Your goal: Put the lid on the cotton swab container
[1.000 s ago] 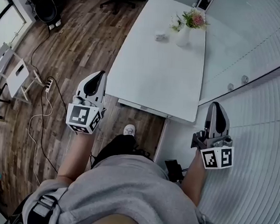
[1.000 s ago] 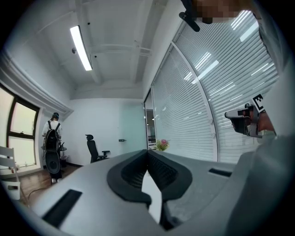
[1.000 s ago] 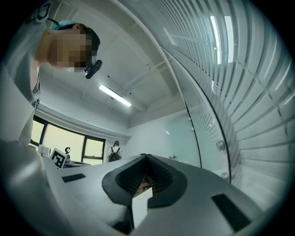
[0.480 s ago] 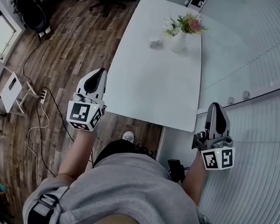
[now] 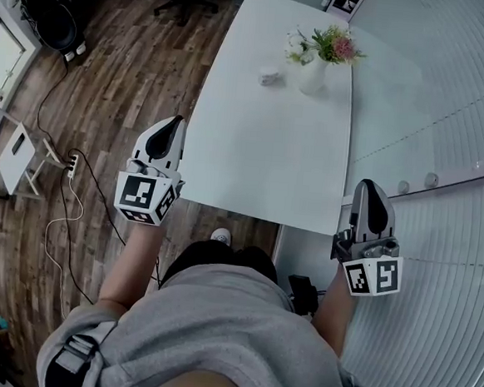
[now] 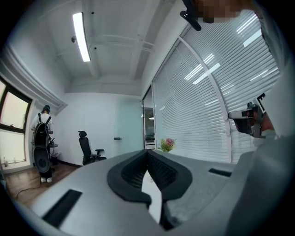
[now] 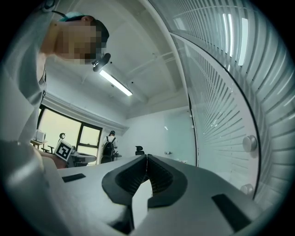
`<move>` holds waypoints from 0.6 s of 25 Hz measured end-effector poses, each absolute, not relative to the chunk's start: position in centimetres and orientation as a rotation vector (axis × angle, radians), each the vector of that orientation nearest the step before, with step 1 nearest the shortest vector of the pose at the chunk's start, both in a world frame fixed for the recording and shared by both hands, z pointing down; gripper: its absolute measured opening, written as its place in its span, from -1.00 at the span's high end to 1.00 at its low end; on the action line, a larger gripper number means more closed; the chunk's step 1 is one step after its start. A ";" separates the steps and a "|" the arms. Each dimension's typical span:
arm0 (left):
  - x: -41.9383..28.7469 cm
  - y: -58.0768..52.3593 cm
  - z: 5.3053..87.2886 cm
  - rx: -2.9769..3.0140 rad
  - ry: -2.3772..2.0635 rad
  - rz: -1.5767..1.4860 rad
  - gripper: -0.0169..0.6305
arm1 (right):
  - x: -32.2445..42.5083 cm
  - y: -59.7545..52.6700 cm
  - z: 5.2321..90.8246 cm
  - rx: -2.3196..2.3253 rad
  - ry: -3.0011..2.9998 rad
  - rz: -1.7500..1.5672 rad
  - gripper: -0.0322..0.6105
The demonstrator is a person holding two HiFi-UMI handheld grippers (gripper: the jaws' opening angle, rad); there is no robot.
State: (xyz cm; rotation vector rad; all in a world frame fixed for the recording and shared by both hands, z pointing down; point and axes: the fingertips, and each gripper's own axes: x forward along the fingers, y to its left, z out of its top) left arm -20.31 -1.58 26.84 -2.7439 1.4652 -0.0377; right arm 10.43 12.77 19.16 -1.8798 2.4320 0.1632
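White table (image 5: 270, 149) lies ahead of the person, with the left gripper (image 5: 174, 125) off its near left corner and the right gripper (image 5: 367, 190) off its near right corner, all 4 jaws clenched on nothing; the flower vase (image 5: 314, 73) and, just left of it, the small cotton swab container (image 5: 269, 76) sit at the far end, well apart from both.

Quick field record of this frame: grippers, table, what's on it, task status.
table: white, mostly bare
vase: far end, holds flowers
small white object: left of the vase, apart from it; too small to identify
left gripper: shut, empty, beside the table's left edge, over wood floor
right gripper: shut, empty, past the table's near right corner
task status: not begun; both grippers far from the items
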 end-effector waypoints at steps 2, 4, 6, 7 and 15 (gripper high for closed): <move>-20.3 -1.9 27.2 -2.745 1.471 -0.044 0.92 | 10.4 12.2 19.4 -1.868 2.437 0.152 0.82; -20.6 -1.9 27.4 -2.747 1.478 -0.053 0.92 | 10.2 12.0 19.5 -1.869 2.447 0.153 0.82; -20.8 -2.0 27.4 -2.746 1.487 -0.059 0.92 | 9.9 11.7 19.6 -1.877 2.466 0.168 0.82; -20.9 -2.1 27.4 -2.743 1.492 -0.061 0.92 | 9.9 11.4 19.6 -1.876 2.473 0.171 0.82; -20.4 -2.8 28.1 -2.738 1.510 -0.107 0.92 | 10.2 10.0 20.2 -1.842 2.500 0.138 0.82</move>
